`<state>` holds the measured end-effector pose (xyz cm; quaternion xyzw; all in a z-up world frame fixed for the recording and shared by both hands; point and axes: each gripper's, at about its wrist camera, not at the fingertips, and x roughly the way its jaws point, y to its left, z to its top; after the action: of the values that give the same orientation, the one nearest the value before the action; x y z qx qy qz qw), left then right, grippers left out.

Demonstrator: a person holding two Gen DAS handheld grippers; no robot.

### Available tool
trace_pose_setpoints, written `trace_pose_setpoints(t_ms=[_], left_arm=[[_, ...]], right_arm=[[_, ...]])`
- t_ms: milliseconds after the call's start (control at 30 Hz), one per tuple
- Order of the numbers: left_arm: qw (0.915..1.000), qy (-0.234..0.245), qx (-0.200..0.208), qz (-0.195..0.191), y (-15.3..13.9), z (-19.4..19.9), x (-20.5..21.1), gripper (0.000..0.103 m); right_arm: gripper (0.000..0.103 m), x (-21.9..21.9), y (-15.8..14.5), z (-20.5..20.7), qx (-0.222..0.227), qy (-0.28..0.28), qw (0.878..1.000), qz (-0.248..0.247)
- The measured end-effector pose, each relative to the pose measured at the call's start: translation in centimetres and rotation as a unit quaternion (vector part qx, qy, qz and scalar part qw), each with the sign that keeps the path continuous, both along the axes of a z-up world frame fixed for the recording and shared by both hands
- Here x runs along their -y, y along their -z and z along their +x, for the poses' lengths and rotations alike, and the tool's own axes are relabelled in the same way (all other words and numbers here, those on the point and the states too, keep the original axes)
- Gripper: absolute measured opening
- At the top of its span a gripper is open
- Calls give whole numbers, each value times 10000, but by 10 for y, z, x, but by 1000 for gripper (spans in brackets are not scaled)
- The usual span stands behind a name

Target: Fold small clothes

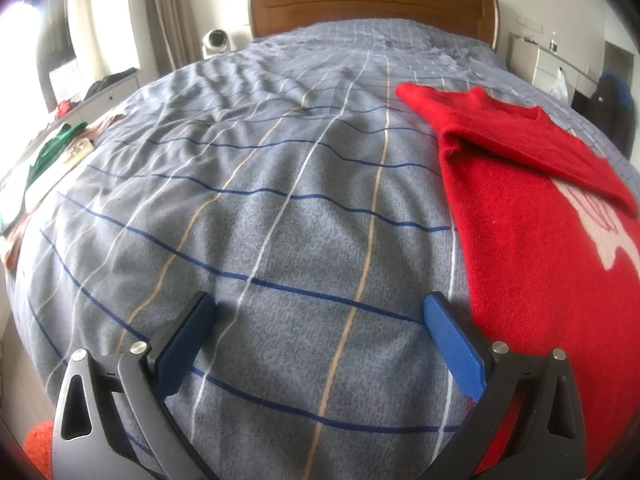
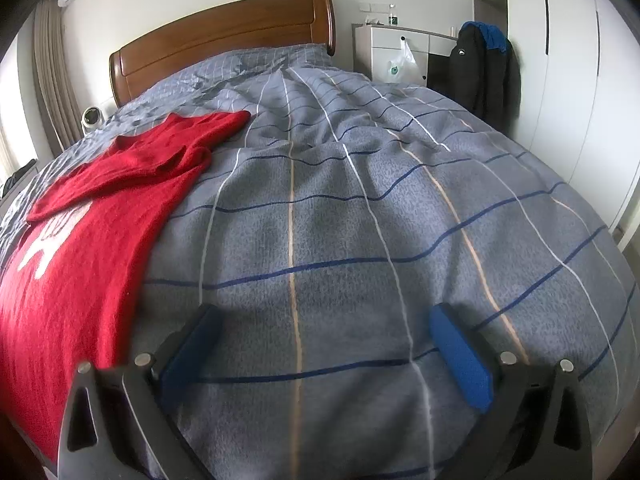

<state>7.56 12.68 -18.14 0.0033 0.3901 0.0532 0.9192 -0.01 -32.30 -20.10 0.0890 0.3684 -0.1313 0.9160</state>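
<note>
A red knit sweater point(image 1: 532, 216) with a white pattern lies flat on the bed, one sleeve folded across its chest. It fills the right side of the left wrist view and the left side of the right wrist view point(image 2: 80, 248). My left gripper point(image 1: 320, 316) is open and empty over bare duvet, its right finger just beside the sweater's left edge. My right gripper point(image 2: 324, 328) is open and empty over bare duvet, to the right of the sweater's edge.
The bed has a grey-blue checked duvet point(image 1: 260, 200) and a wooden headboard point(image 1: 372, 0). A low ledge with green and other items point(image 1: 56, 148) runs along the left. A white cabinet point(image 2: 400, 52) and a hanging dark jacket point(image 2: 480, 68) stand at the right.
</note>
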Motion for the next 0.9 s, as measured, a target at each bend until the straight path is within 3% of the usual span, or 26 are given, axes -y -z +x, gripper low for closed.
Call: trace_pose_setpoints(t_ms=[900], left_arm=[[10000,5,9,11,1,-2,1,103]], right_arm=[[103,-1,0,-1,10,2,10000,-44]])
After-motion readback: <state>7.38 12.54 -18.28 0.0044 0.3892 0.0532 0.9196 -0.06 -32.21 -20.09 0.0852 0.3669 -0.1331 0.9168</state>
